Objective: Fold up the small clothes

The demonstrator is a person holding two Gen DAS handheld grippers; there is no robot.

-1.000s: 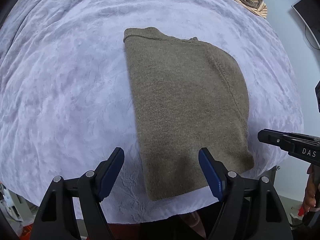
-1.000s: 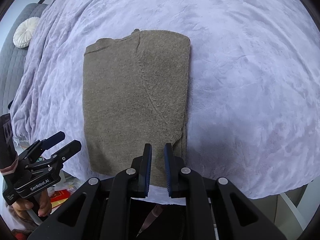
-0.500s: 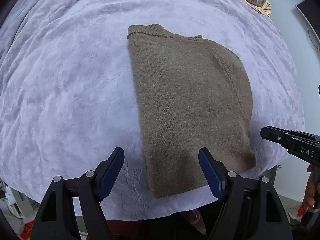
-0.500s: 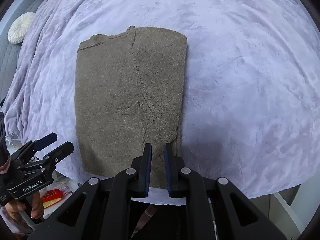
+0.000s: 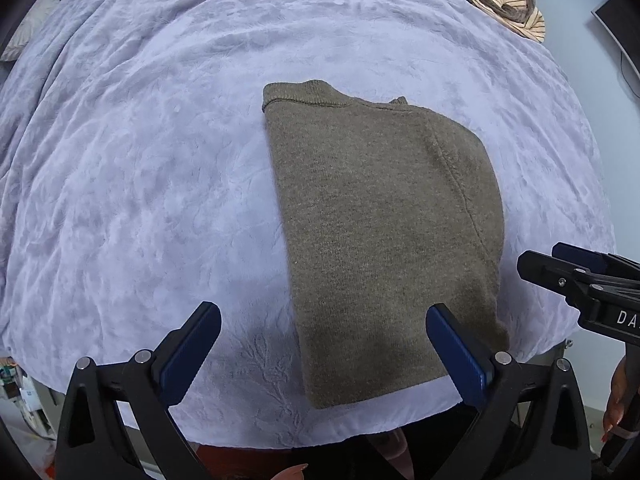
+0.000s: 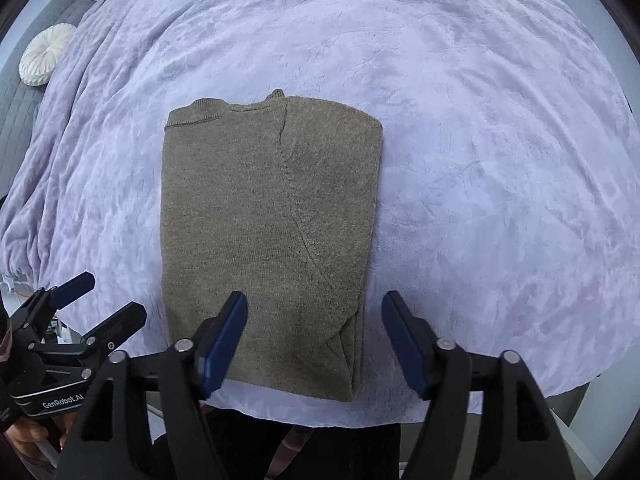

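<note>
Left gripper (image 5: 322, 354) hovers with jaws spread wide over the near hem of the folded olive knit sweater (image 5: 384, 232), which lies near the front edge of the plush lavender blanket (image 5: 140, 200). Right wrist view: right gripper (image 6: 314, 338) also gapes open above the sweater's near-right corner, broad bare blanket rightward.

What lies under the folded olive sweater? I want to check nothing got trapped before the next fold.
The folded olive sweater lies flat on the lavender blanket, which shows all around it. Folded layers show at its near right corner; anything between or beneath them is covered.
</note>
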